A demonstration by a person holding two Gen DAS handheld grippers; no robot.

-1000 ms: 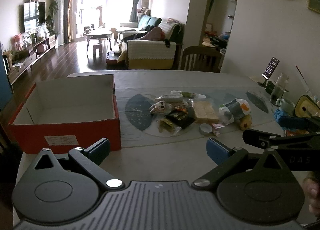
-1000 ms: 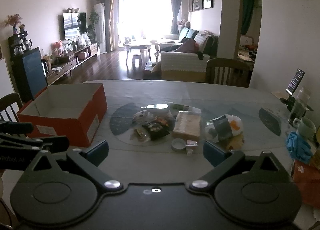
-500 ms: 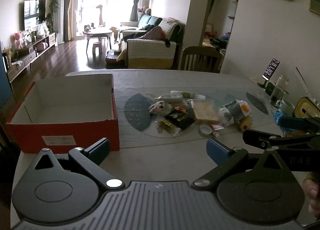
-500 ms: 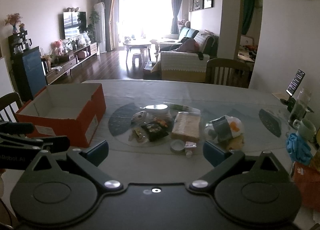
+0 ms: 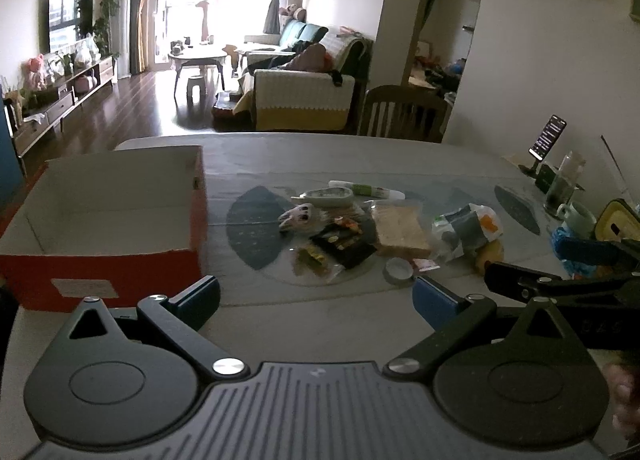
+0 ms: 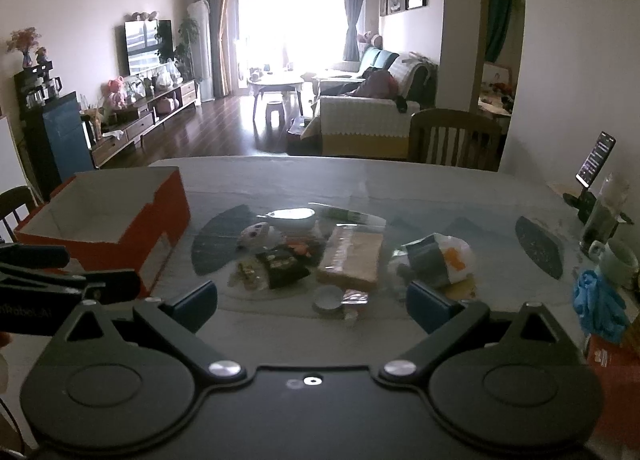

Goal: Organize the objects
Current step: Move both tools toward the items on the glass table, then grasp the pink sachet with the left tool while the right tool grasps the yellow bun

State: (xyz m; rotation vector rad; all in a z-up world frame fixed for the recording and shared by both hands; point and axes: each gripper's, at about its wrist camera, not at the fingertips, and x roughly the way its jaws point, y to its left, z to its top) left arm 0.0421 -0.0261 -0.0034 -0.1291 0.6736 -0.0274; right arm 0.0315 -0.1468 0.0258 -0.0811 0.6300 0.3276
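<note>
Orange cardboard forms the outer walls of an open box (image 5: 108, 260) with a pale, bare interior, standing on the grey worktop (image 5: 320, 156) ahead and to the left of the left claw (image 5: 316, 294). Both claws hover low over the near edge of the worktop, side by side. The left claw is released, its blue-padded fingers spread wide with nothing between them. The right claw (image 6: 312, 304) is likewise released and holds nothing; in the left wrist view its dark frame (image 5: 568, 280) lies just to the right of the left claw.

A loose cluster of small things lies straight ahead of both claws, on a round transparent mat (image 6: 256, 296). Nearest the right claw are a small round lid (image 6: 328, 298) and, touching it, a small wrapped sweet (image 6: 354, 297). Beyond them lie a tan block in clear wrap (image 6: 354, 260), a dark snack packet (image 6: 284, 264) to its left, and a yellow-green packet (image 6: 250, 274) further left. Behind these sit a white shallow dish (image 6: 290, 218), a white tube with a green band (image 6: 348, 214), and a small white patterned item (image 6: 252, 234) that may be a toy; the view is too soft to tell. A crumpled grey, white and orange bag (image 6: 436, 260) lies ahead and to the right of the right claw. Well to that claw's right are a blue crumpled cloth (image 6: 596, 304), a pale mug (image 6: 618, 262), and a phone on a stand (image 6: 598, 158).
</note>
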